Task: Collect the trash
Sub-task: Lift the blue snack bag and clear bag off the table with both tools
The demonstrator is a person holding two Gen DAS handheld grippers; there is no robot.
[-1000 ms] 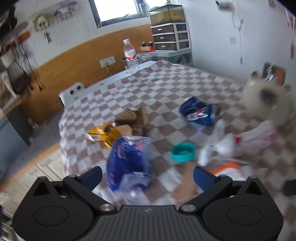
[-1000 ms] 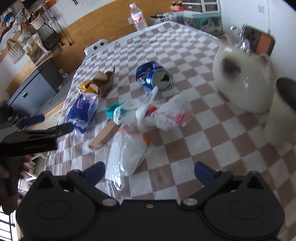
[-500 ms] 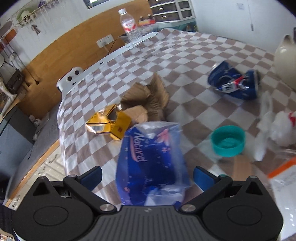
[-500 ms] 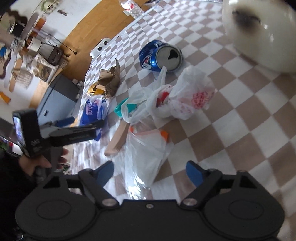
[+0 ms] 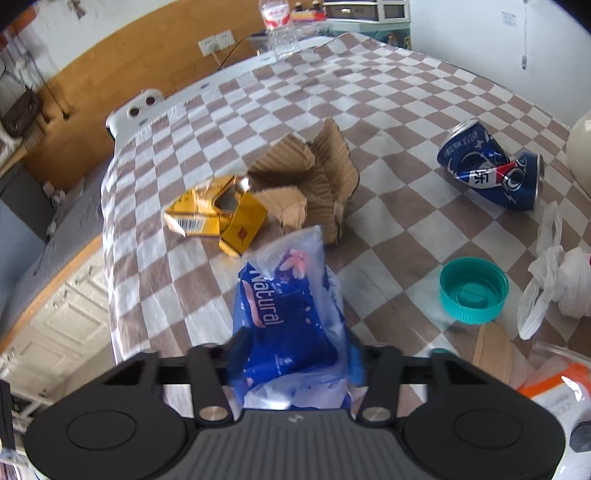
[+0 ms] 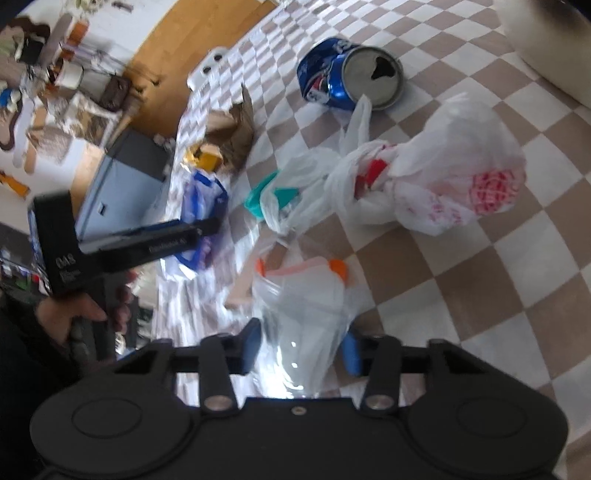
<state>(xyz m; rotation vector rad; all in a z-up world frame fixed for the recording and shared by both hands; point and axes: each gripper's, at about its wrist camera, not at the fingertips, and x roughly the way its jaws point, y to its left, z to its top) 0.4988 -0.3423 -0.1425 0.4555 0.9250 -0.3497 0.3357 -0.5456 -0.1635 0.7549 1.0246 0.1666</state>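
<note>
A blue "Natural" plastic wrapper (image 5: 288,295) lies on the checked tablecloth (image 5: 388,96). My left gripper (image 5: 297,350) is closing on its near end, and both pads press into the film. The right wrist view shows a clear plastic bag (image 6: 303,295) with an orange strip. My right gripper (image 6: 301,347) is closing on it too, and the bag fills the gap between the pads. Other litter includes a crushed blue can (image 5: 491,173), a teal lid (image 5: 474,290), a knotted white bag (image 6: 443,177), torn cardboard (image 5: 314,177) and a flattened yellow box (image 5: 218,214).
A white ceramic jar (image 5: 580,155) stands at the right edge of the table. A water bottle (image 5: 280,26) is at the far end. A wooden piece (image 5: 491,347) lies by the lid. The table's left edge (image 5: 110,229) drops to the floor beside cabinets.
Both grippers came down and forward onto the table. The left jaws went from wide open to closed around the blue wrapper. The right jaws narrowed around the clear bag.
</note>
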